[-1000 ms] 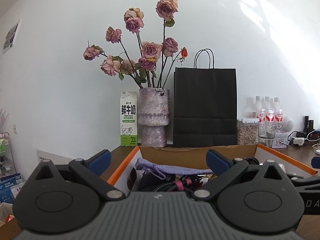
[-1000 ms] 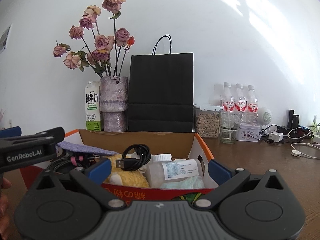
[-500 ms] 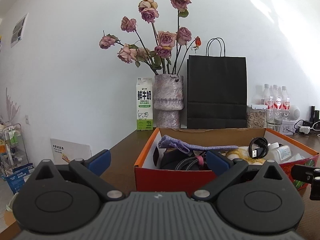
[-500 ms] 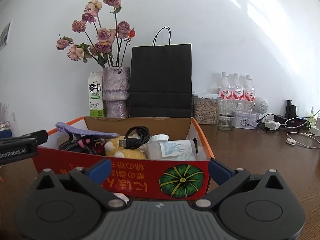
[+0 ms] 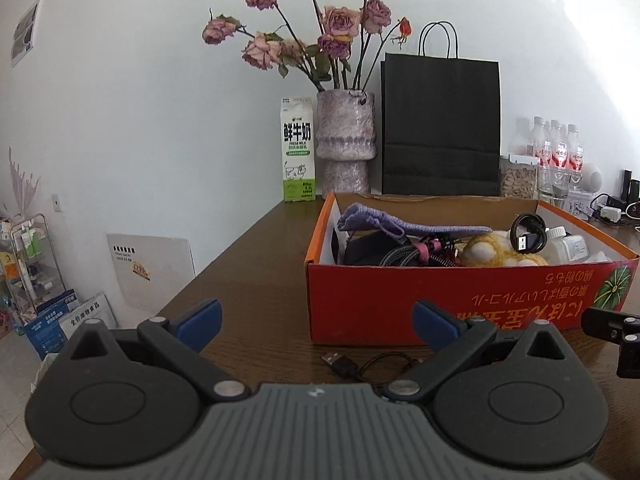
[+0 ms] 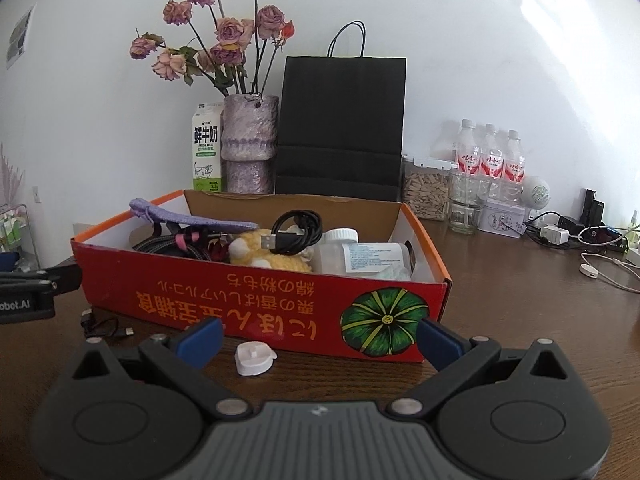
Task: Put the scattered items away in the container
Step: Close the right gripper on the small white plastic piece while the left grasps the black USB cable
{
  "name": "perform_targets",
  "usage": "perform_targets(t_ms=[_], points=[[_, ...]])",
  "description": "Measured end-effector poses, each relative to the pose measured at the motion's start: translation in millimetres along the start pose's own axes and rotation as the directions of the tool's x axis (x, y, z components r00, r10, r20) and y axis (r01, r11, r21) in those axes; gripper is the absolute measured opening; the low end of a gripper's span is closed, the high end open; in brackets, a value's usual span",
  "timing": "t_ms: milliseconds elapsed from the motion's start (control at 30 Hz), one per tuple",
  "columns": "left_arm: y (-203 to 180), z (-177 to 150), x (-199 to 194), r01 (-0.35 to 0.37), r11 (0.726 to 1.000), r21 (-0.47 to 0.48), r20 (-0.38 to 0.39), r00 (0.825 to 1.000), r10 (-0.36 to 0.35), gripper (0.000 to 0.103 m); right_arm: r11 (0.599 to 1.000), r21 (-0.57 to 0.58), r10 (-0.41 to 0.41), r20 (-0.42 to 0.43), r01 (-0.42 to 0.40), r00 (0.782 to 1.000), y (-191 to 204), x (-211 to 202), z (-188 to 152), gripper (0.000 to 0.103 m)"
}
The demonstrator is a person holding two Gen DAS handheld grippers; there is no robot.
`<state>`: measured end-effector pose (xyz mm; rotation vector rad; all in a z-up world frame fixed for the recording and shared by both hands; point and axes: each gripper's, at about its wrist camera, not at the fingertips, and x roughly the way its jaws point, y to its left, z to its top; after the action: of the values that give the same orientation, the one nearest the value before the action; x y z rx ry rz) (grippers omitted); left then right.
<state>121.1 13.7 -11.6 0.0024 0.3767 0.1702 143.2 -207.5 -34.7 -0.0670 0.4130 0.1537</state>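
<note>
Toys and cords already fill my red cardboard box (image 6: 256, 300). Low left lies a thin black cable (image 6: 105, 326); lower middle, a small white plastic cap (image 6: 255, 357). Both need putting in. My left gripper (image 5: 316, 322) and right gripper (image 6: 320, 338) gape wide, holding nothing.

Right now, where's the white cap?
Right wrist view: white cap lies on the table outside the red box, at its front wall, between the right claw's open fingertips.

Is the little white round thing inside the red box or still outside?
Outside. The white round thing lies on the brown table in front of the red box, by its printed wall.
</note>
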Motion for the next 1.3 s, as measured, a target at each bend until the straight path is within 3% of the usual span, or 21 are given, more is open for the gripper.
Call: perform_targets(t_ms=[133,300,533,633,767,967,1100,1200,1300], points=[[4.3,-1.4,9.0,0.015,1.000,-0.003,-0.068,0.998,-0.015,0.103,1.000,-0.003,0.008,-0.032,-0.008,0.999,0.6,5.1,0.3,0.103],[5.3,-3.0,14.4,0.028,1.000,0.001,-0.113,0.993,-0.028,0.103,0.996,0.028,0.085,-0.130,-0.082,0.988,1.9,16.2,-2.4,0.102],[4.1,-4.3,30.8,0.067,0.998,0.002,-0.212,0.975,-0.065,0.103,0.993,0.022,0.117,-0.218,-0.115,0.969,15.0,27.1,-5.0,0.101],[4.2,-5.1,37.5,0.064,0.998,-0.004,-0.251,0.966,-0.063,0.103,0.996,0.022,0.093,-0.269,-0.090,0.959,20.4,36.7,-5.3,0.102],[9.6,-7.4,46.9,0.075,0.996,-0.040,-0.306,0.948,-0.083,0.103,0.998,0.027,0.070,-0.270,-0.065,0.960,22.9,41.6,-4.2,0.102],[8.4,-7.1,36.2,0.149,0.988,-0.031,-0.241,0.959,-0.152,0.103,0.998,0.042,0.048,-0.271,-0.038,0.961,23.0,48.2,-1.3,0.103],[-2.0,-6.1,46.6,0.150,0.989,-0.007,-0.297,0.944,-0.146,0.103,0.998,0.056,0.030,-0.270,-0.016,0.962,22.5,53.5,1.4,0.102],[-11.7,-3.6,53.4,0.131,0.991,0.021,-0.313,0.942,-0.118,0.102,0.998,0.059,0.020,-0.265,-0.005,0.964,24.4,58.2,3.8,0.097],[-16.7,-2.8,50.8,0.149,0.988,0.031,-0.288,0.948,-0.134,0.080,0.998,0.052,0.035,-0.242,-0.023,0.970,26.1,55.8,4.7,0.072]])
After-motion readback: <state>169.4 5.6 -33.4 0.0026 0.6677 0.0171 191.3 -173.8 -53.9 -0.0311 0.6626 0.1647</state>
